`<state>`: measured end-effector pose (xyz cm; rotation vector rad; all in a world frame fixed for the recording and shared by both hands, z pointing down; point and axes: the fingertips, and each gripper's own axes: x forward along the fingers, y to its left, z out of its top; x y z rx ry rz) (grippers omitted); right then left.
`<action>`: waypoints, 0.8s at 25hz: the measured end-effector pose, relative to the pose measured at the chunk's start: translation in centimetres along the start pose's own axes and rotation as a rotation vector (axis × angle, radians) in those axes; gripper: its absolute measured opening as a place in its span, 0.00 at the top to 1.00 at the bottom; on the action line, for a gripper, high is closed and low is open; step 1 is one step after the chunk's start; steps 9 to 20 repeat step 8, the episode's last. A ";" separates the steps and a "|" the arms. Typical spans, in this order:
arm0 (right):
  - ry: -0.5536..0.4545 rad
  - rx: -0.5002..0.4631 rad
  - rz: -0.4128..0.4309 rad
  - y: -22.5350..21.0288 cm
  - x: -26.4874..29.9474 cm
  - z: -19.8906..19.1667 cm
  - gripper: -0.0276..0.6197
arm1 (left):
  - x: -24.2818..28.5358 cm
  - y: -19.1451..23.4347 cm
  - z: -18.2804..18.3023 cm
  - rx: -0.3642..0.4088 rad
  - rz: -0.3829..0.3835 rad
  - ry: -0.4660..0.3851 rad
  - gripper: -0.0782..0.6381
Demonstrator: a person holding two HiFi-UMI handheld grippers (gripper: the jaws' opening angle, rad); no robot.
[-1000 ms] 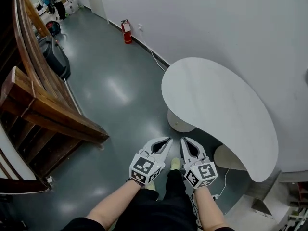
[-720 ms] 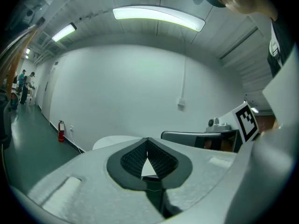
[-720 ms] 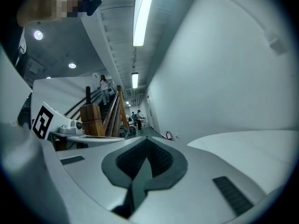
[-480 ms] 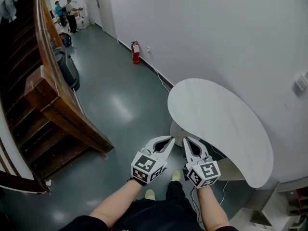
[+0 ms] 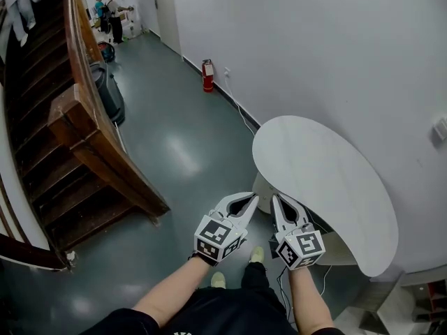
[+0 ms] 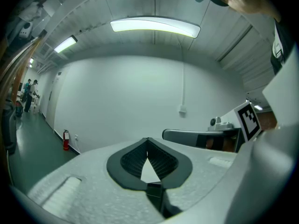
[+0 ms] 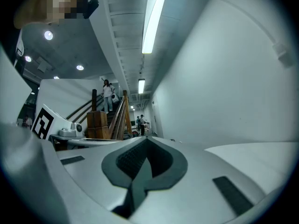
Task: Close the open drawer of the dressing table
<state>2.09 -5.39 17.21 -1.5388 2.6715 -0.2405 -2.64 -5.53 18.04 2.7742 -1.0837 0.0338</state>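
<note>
**Both grippers closed and empty at the near end of the dressing table**

The white dressing table (image 5: 321, 180) stands against the pale wall (image 5: 314, 47). Its bare, bean-shaped top rests on two rounded pedestals (image 5: 262, 185). Under the near edge of the top, between the pedestals, lies a dark gap. Whether that gap is the drawer, and what it holds, cannot be told from the head view.

The left gripper (image 5: 252, 198) and the right gripper (image 5: 277, 198) are held side by side just off the table's near end, over the grey-green floor (image 5: 174, 152). Neither touches the table. In the left gripper view the two jaws meet at their tips, with only a small triangular gap behind them and nothing in it — the gripper is closed and empty. The right gripper view shows the same: jaws together, nothing between them. Each gripper view also catches the other gripper's marker cube off to one side.

Below the grippers, the person's shoes (image 5: 256, 255) stand on the floor just beside the nearer pedestal.

Beyond the table's far end, a red fire extinguisher (image 5: 207, 75) stands at the foot of the wall. A cable (image 5: 241, 114) runs along the floor from near it toward the table.

Across the floor from the table rises a wooden staircase (image 5: 84, 138). A dark rounded container (image 5: 108, 93) sits beside it — its contents cannot be seen. Two people (image 5: 112, 9) stand well beyond the table, at the far end of the room.

At the table's near right, a white shelf unit (image 5: 415, 306) holds items too small to make out.
</note>
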 end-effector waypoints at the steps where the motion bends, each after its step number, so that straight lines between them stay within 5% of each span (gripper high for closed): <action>1: 0.000 0.000 0.002 0.1 0.1 0.0 0.94 | -0.1 0.2 0.1 0.000 0.005 0.000 0.88; 20: 0.000 -0.005 0.014 1.0 0.5 0.5 0.94 | -0.9 0.8 0.7 0.008 0.022 -0.003 0.88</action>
